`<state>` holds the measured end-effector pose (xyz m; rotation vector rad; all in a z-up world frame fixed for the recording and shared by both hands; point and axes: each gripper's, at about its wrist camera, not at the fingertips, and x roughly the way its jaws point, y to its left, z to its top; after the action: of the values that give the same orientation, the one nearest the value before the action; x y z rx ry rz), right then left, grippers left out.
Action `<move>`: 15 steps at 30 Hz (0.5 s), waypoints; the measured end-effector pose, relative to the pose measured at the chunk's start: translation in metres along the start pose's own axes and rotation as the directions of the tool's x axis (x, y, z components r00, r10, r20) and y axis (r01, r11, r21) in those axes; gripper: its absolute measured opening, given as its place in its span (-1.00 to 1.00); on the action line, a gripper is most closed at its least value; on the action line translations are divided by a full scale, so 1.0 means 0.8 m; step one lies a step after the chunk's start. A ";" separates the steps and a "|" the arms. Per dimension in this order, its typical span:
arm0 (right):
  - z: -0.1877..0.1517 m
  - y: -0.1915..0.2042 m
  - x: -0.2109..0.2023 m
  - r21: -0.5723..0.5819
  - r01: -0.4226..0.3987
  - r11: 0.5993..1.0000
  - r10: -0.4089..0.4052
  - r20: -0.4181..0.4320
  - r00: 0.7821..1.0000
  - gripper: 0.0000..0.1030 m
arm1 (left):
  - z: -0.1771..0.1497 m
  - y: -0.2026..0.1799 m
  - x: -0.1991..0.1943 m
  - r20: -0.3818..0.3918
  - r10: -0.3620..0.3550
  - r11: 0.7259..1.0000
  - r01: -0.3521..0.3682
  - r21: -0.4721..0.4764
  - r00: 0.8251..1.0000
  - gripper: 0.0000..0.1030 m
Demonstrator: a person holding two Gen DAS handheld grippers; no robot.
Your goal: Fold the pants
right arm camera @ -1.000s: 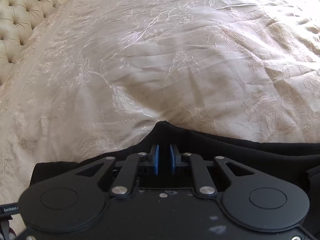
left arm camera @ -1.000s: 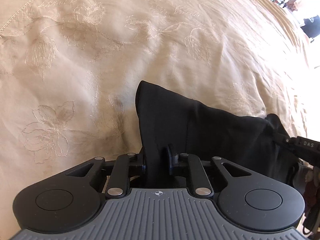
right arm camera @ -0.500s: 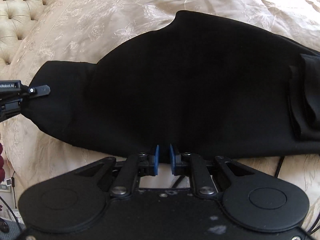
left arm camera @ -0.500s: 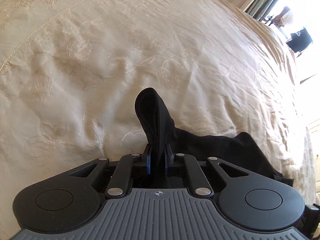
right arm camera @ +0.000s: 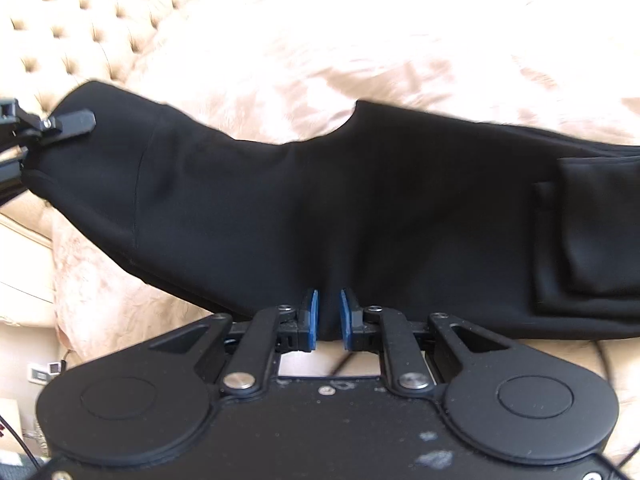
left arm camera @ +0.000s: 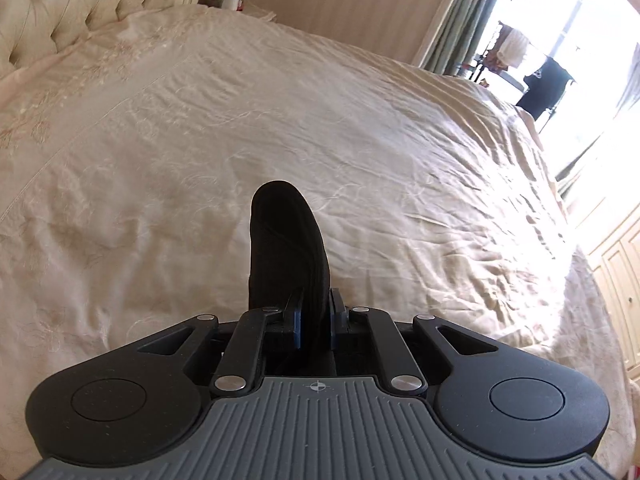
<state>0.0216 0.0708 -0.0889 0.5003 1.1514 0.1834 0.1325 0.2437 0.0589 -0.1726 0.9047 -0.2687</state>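
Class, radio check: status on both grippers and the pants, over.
Left gripper shut on pants. Right gripper shut on their lower edge. Pants stretched above bedspread. Nothing in the way.

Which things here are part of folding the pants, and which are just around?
Part of the job: black pants, left tool, right tool, bedspread.

Just around: padded headboard, curtain, cupboard doors.

A: Where does the light enter? B: Through the window (left arm camera: 560, 40), overexposed at upper right; it washes the bedspread (left arm camera: 360, 128) pale.

A: And sharpness? B: The right wrist view is motion-blurred, the headboard (right arm camera: 80, 20) smeared; fisheye curvature bends both views' edges.
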 end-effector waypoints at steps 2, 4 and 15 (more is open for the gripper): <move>-0.002 -0.021 -0.018 -0.001 -0.003 1.000 0.003 0.008 1.000 -0.70 | -0.006 -0.046 0.006 0.008 -0.016 0.999 0.016 0.044 1.000 -0.79; -0.003 -0.047 -0.039 0.008 0.001 1.000 -0.001 0.020 1.000 -0.70 | -0.017 -0.089 0.018 0.011 -0.033 0.996 0.032 0.085 0.999 -0.78; 0.006 -0.213 -0.131 0.116 0.080 0.990 -0.087 0.060 0.994 -0.70 | -0.125 -0.281 0.168 -0.221 -0.086 0.969 0.132 0.207 0.972 -0.64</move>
<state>-0.0358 -0.1207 -0.0807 0.5538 1.1215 0.0290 0.0968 -0.0143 -0.0448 0.0124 1.0692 -0.4952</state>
